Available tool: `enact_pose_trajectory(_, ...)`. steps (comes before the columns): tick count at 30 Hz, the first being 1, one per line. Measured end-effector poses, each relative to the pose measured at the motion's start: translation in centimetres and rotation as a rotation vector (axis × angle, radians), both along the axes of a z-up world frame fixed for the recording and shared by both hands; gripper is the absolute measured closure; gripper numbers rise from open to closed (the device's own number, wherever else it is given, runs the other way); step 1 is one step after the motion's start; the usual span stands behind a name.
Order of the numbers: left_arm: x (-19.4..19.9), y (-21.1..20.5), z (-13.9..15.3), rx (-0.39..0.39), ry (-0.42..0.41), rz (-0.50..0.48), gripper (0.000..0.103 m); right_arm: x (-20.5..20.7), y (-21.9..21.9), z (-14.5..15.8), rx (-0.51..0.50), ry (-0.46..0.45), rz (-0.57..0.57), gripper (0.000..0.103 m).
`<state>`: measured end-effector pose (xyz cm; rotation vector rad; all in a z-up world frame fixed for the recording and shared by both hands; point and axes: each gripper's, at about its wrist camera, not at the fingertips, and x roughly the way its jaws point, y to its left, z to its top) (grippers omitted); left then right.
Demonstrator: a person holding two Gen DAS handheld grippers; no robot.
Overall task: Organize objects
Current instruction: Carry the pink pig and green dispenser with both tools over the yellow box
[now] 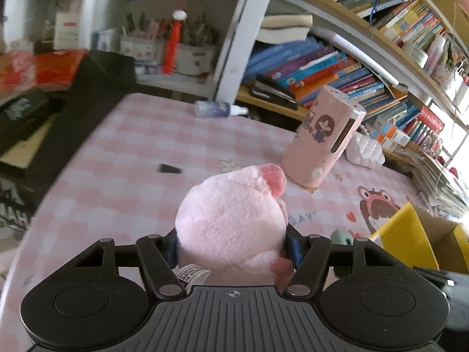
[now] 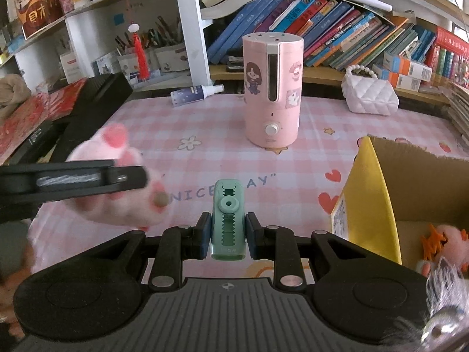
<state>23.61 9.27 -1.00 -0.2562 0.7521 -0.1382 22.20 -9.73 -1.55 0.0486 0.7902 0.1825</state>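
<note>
My left gripper [image 1: 233, 249] is shut on a pink plush pig [image 1: 231, 217] and holds it above the pink checked tablecloth [image 1: 132, 158]. The pig also shows in the right wrist view [image 2: 117, 182], held by the left gripper [image 2: 88, 177] at the left. My right gripper [image 2: 228, 233] is shut on a small mint-green crocodile-shaped device [image 2: 228, 220] just above the cloth. A yellow cardboard box [image 2: 378, 193] stands open at the right, with a pink plush toy [image 2: 442, 240] inside; the box also shows in the left wrist view [image 1: 410, 234].
A pink humidifier [image 2: 272, 88] stands mid-table. A white quilted purse [image 2: 370, 94] and a lying spray bottle [image 2: 195, 92] are at the back. Black boxes [image 2: 91, 108] sit at the left. Bookshelves [image 2: 337, 35] line the back. A small black object [image 1: 170, 169] lies on the cloth.
</note>
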Motion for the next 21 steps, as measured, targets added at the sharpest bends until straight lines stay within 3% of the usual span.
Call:
enact_pose_trajectory(11, -7.7, 2.8, 1.3, 0.042, -0.017, 0.045, 0.038, -3.2, 0.4, 1.0, -0.010, -0.020, 0.062, 0.080)
enact_pose_trajectory(21, -13.7, 4.5, 1.4, 0.045, -0.024, 0.062, 0.038, -9.4, 1.3, 2.1, -0.040, -0.054, 0.092, 0.080)
